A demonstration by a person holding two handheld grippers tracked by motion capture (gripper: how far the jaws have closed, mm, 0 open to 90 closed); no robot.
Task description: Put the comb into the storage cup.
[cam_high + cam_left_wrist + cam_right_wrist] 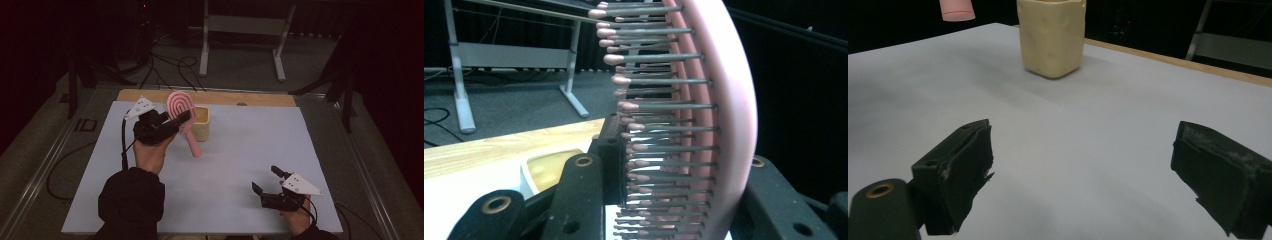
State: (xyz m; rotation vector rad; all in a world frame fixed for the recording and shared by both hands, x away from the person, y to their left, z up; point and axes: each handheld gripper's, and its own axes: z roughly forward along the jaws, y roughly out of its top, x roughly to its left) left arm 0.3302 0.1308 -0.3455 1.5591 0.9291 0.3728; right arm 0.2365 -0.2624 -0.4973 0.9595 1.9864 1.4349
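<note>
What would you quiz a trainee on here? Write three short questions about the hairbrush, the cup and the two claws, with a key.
1. True or false: the left claw is clamped on the head of the pink plastic hairbrush with metal bristles.
2. Which way does the hairbrush's handle point? A) down toward the table B) straight up C) into the cup
3. Fill in: the right claw is ____ and holds nothing.

Key
1. True; in the left gripper view the bristles sit between the jaws.
2. A; the handle hangs in front of the cream rounded-square plastic cup on the pale grey table mat.
3. Open.
</note>
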